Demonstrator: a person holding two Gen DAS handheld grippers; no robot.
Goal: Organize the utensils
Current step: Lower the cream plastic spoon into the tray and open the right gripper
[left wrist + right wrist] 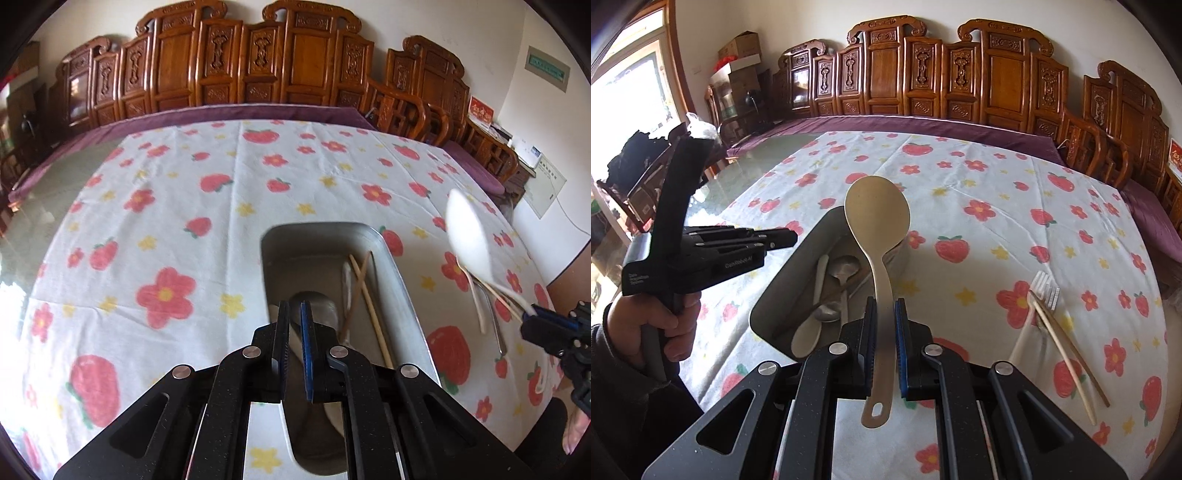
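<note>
The right gripper is clenching the rice paddle by its handle, long axis pointing forward, blade hanging over the metal tray; the left gripper (narrowly parted, holding nothing) is hovering over the tray's near end

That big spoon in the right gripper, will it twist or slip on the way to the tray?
The big spoon is probably rigid. The right gripper pinches only its narrow handle, so the broad bowl may make it pivot. Its smooth surface could slide between the pads. The metal tray is close.
</note>
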